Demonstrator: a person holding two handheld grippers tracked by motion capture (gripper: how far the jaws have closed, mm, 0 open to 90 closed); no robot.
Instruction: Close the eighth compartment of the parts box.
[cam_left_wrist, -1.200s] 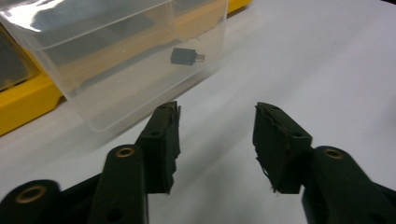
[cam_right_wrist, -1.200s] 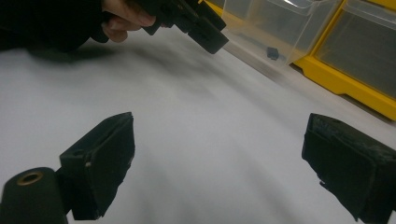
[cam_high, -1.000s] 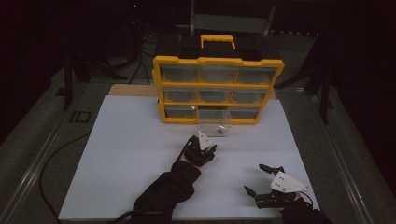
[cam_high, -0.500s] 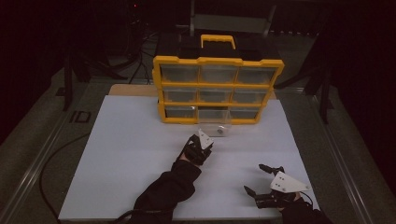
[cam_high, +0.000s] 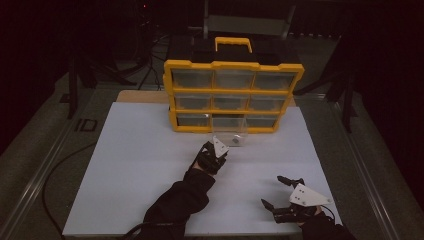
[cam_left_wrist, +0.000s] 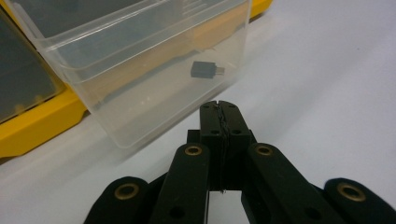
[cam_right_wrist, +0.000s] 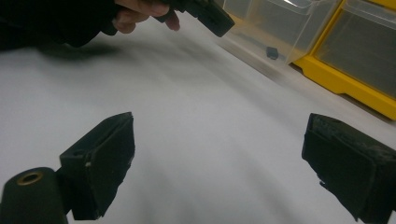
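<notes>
Just ahead of my pressed-together, empty left tongs (cam_left_wrist: 219, 119) stands the pulled-out clear drawer (cam_left_wrist: 154, 70), while my right tongs (cam_right_wrist: 219, 172) gape wide, farther off.

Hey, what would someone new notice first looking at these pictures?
Probably the yellow drawer cabinet at the far side of the white table. One clear drawer is pulled out from its bottom row, with a small dark part inside. The left gripper sits shut just before that drawer, while the right gripper rests open near the table's front edge.
</notes>
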